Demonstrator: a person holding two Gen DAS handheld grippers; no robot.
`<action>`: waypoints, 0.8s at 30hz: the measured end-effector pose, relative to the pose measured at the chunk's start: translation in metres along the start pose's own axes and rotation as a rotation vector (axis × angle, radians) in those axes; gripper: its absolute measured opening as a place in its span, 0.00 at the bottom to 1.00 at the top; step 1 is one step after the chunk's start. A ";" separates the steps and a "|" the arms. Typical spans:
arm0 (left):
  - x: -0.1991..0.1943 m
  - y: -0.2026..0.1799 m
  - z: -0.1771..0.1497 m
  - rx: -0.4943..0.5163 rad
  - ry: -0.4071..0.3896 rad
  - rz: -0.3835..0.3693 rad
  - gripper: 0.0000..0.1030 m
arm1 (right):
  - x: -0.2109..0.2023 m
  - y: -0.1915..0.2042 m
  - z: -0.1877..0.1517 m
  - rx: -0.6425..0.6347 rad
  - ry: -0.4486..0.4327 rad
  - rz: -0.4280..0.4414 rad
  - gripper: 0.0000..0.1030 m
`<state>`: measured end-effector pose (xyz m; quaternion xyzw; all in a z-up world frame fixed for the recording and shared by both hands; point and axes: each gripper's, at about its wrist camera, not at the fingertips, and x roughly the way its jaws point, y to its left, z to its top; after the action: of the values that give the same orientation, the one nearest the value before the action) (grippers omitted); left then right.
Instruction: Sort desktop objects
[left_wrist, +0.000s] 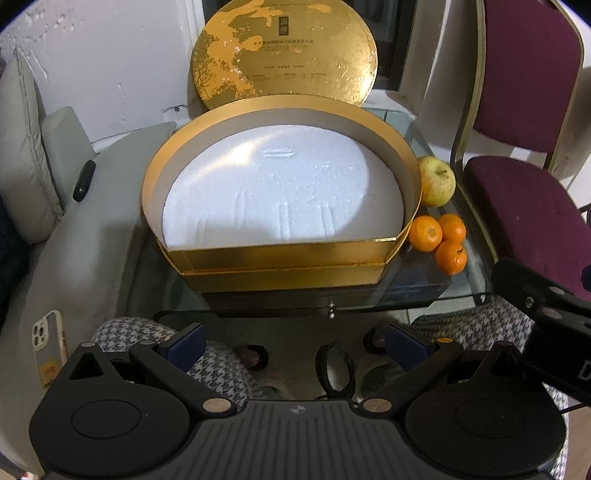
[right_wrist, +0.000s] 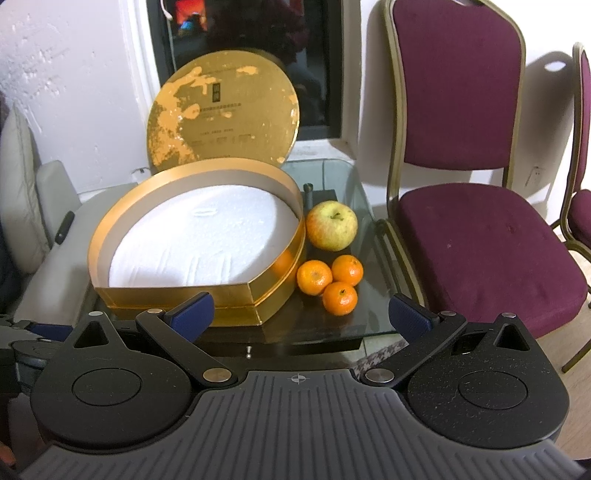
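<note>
Glass tabletop (right_wrist: 343, 177) is carrying a gold box (right_wrist: 177, 291) with only white foam (right_wrist: 207, 243) lying inside; my left claw (left_wrist: 295, 345) and right claw (right_wrist: 301, 314) are gaping wide, holding nothing.

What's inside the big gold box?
The gold box holds only a white foam pad that covers its floor. No fruit is in it. Anything beneath the foam is hidden.

The glass worktop (right_wrist: 369, 317) carries an open gold box (right_wrist: 192, 291) with its round lid (right_wrist: 221, 122) standing behind it, and just right of that box lie an apple (right_wrist: 331, 226) and, nearer the front, three clustered tangerines (right_wrist: 328, 282).
</note>
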<state>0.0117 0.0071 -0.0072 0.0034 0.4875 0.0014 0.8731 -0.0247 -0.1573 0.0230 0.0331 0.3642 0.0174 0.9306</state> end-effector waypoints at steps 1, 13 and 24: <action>0.001 0.003 0.001 -0.008 -0.005 -0.007 0.99 | 0.001 -0.001 0.001 0.001 -0.002 0.000 1.00; 0.024 0.036 0.028 -0.103 -0.078 0.062 0.98 | 0.033 -0.027 0.017 0.008 -0.073 -0.034 1.00; 0.064 0.022 0.033 -0.048 -0.111 0.005 0.99 | 0.103 -0.045 0.009 0.040 0.041 0.078 1.00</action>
<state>0.0734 0.0294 -0.0444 -0.0164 0.4382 0.0149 0.8986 0.0574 -0.1964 -0.0438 0.0655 0.3819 0.0469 0.9207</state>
